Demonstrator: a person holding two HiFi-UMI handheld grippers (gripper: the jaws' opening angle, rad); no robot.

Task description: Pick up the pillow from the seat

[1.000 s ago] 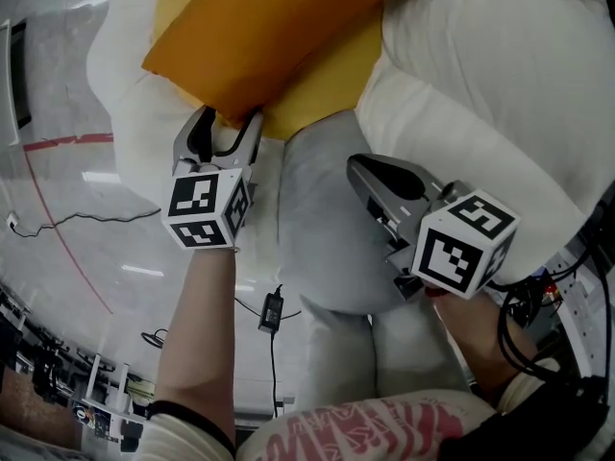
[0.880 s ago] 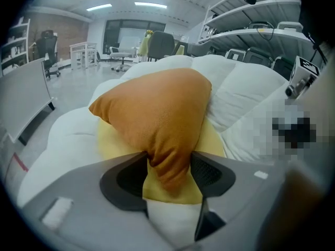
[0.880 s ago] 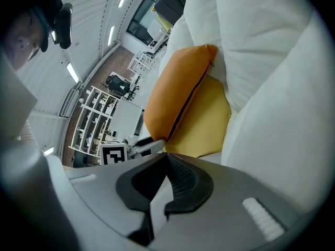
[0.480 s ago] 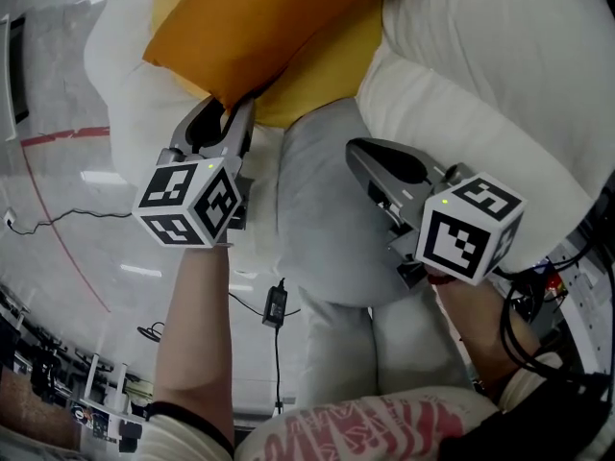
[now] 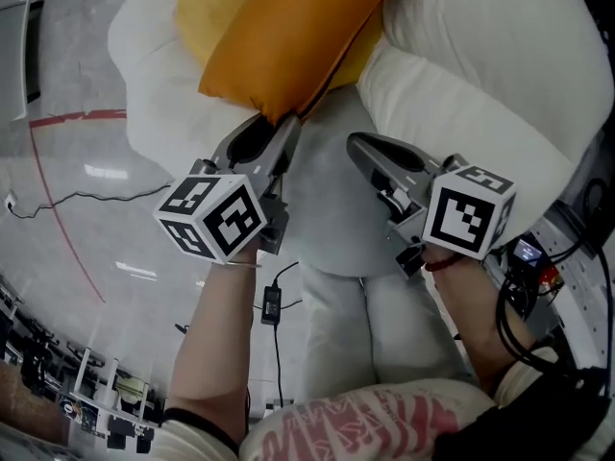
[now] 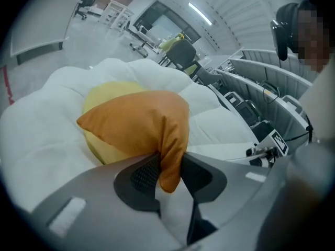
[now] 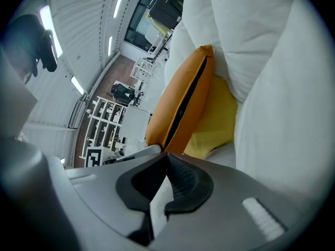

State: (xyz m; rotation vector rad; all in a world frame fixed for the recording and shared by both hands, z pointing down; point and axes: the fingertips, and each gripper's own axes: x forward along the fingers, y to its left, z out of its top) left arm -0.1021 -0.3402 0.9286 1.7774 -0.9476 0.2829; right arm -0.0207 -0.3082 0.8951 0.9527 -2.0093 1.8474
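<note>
Your left gripper [image 5: 278, 130], whose jaws have just been closing, is pinching the near corner of the pillow [image 5: 284, 38], whose length is stretching away beyond. Your right gripper [image 5: 358, 146] is hovering alongside, jaws together and empty

Orange pillow [image 5: 288, 36] tilts over the white seat [image 5: 480, 75], corner pinched in left tool [image 5: 281, 128].

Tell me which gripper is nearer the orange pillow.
Left. The left gripper has just been closing its jaws on the orange pillow and pinches its corner. The right gripper hangs beside it, apart, over the white seat cushion.
</note>
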